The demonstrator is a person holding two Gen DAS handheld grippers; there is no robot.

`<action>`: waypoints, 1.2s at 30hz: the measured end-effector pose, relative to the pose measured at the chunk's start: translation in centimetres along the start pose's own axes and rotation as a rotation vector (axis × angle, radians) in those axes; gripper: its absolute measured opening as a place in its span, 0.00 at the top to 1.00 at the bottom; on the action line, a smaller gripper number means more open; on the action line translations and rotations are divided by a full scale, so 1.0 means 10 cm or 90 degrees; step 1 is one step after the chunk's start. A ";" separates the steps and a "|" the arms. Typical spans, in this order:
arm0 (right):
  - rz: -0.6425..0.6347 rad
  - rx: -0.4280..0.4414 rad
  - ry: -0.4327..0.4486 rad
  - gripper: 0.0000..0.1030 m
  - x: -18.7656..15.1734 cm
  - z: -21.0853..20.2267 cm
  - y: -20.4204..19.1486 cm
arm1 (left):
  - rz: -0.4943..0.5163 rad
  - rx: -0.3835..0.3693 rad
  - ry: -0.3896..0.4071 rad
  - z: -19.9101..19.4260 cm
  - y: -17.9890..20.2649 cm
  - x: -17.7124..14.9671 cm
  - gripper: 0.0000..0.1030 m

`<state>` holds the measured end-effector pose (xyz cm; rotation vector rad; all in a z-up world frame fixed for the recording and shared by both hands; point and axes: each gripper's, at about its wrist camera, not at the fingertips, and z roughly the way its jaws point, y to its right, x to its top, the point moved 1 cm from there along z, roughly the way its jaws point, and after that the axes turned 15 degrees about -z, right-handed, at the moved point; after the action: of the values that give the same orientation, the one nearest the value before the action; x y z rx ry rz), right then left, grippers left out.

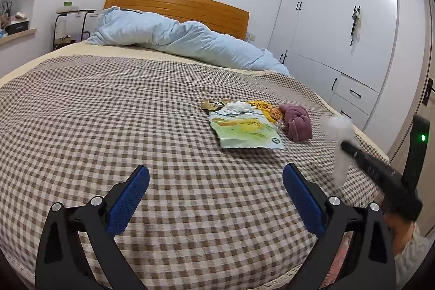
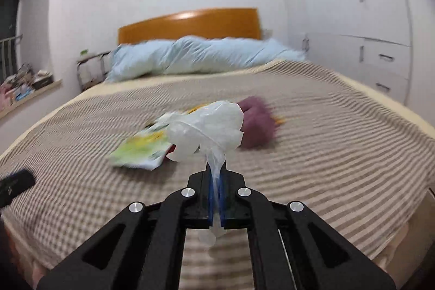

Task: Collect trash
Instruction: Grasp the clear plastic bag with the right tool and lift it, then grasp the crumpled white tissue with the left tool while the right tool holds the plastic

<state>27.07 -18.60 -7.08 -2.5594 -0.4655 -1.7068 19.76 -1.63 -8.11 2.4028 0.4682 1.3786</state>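
Open left gripper [image 1: 216, 181] jaws over checked bedspread [image 1: 108, 113], white wardrobe [image 1: 339, 18] beyond.

My left claw [image 1: 216, 190] spread wide over the checked bed [image 1: 108, 113], nothing between its blue pads [image 1: 127, 200], snack wrappers [image 1: 244, 127] and a mauve cloth bundle [image 1: 296, 124] lying ahead, my right claw [image 1: 346, 147] clamped on a white plastic bag [image 1: 338, 143], blue duvet [image 1: 176, 37] by the headboard [image 1: 176, 7].
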 end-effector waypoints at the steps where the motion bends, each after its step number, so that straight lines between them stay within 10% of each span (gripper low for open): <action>1: 0.005 -0.011 0.006 0.97 0.02 0.04 0.08 | 0.000 -0.001 -0.001 0.00 0.02 0.00 0.07; 15: -0.003 -0.102 -0.033 0.97 -0.20 0.71 0.46 | 0.045 0.003 -0.028 0.24 0.39 0.03 0.07; 36: 0.012 -0.192 -0.063 0.97 -0.22 0.68 0.48 | 0.058 0.076 -0.095 1.90 1.09 0.94 0.07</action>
<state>33.67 -22.42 -11.06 -2.8526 -0.1984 -1.7720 42.07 -9.54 -5.23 2.6300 0.4171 1.2263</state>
